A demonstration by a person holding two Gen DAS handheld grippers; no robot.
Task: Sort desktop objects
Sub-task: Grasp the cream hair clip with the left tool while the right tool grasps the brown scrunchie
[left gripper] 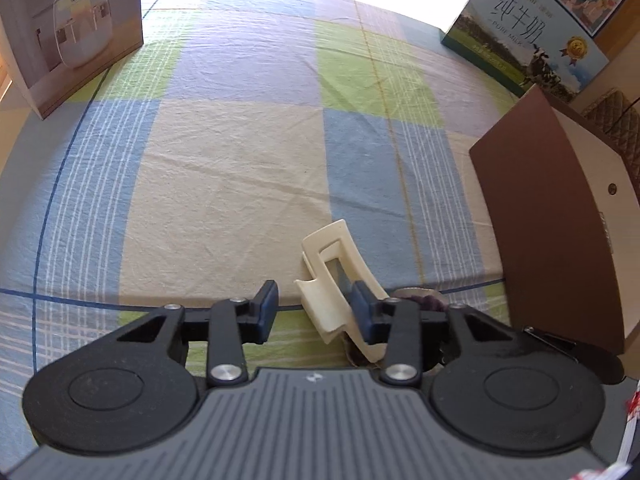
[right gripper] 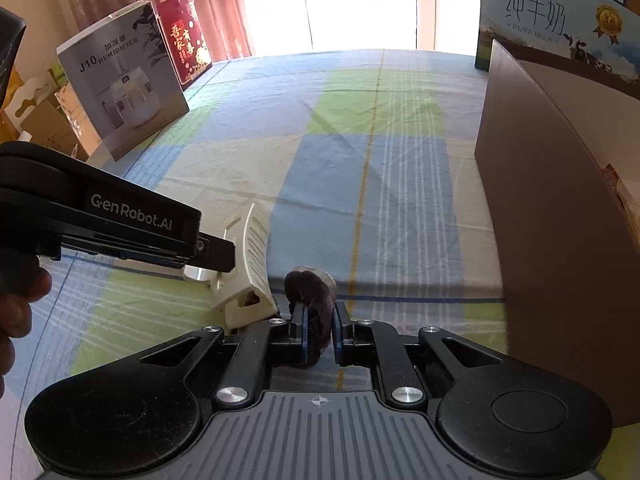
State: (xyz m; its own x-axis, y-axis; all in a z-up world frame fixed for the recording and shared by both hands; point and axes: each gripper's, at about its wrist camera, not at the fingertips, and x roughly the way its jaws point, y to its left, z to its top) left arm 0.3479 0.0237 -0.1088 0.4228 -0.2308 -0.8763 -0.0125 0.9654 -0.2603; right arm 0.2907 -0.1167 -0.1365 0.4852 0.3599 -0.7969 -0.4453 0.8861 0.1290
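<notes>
Right tool (right gripper: 320,330) grips a dark purple scrunchie (right gripper: 314,292) at lower centre; left tool (left gripper: 316,312) gapes around a cream hair clip (left gripper: 336,280). Neither looks sorted yet, brown box (right gripper: 552,240) waiting right.

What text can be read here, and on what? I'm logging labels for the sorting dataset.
"J10 HUMIDIFIER" and "加湿器": humidifier box.
"纯牛奶" and "PURE MILK": milk carton box; its smaller print is too small.
"GenRobot.AI": left gripper body.
Red box: gold characters, too blurred.
Brown box: no legible text.
</notes>
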